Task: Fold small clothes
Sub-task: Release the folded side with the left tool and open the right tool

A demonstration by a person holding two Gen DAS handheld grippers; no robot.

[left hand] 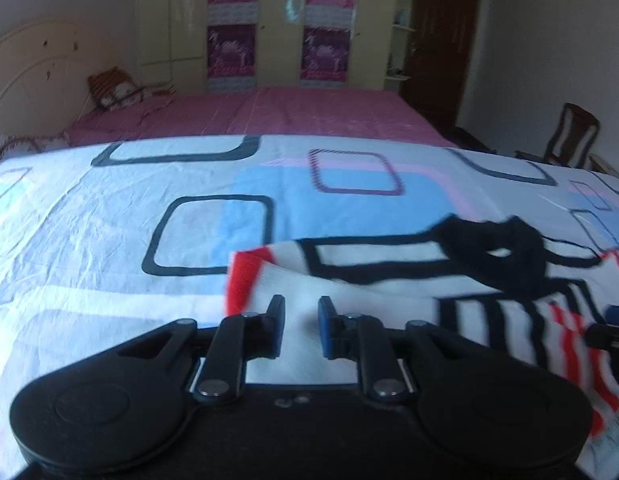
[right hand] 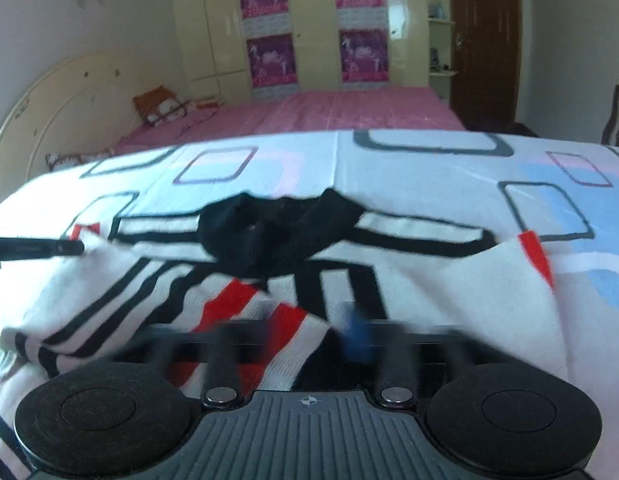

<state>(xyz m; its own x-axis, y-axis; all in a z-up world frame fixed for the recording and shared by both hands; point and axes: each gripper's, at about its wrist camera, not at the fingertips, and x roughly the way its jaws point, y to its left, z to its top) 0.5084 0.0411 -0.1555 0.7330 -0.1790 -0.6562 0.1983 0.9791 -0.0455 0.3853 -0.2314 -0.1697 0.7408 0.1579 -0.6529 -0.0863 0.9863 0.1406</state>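
Note:
A small white top [left hand: 389, 292] with black and red stripes and a black collar [left hand: 497, 252] lies across the patterned sheet. My left gripper [left hand: 300, 314] sits at its red-cuffed sleeve [left hand: 239, 280], jaws close together with a fold of white cloth pinched between them. In the right wrist view the same top [right hand: 449, 288] spreads below the collar [right hand: 269, 232]. My right gripper [right hand: 311, 336] is blurred, its jaws stand apart over the striped front, and nothing is pinched. The left gripper's finger [right hand: 49, 248] shows at the left edge.
The sheet [left hand: 109, 220] is white with blue patches and black rounded squares. Behind it lies a pink bed [left hand: 289, 116] with a pillow [left hand: 113, 88] and a headboard. A wardrobe [left hand: 269, 20] with purple posters stands at the back, and a wooden chair [left hand: 569, 136] at the right.

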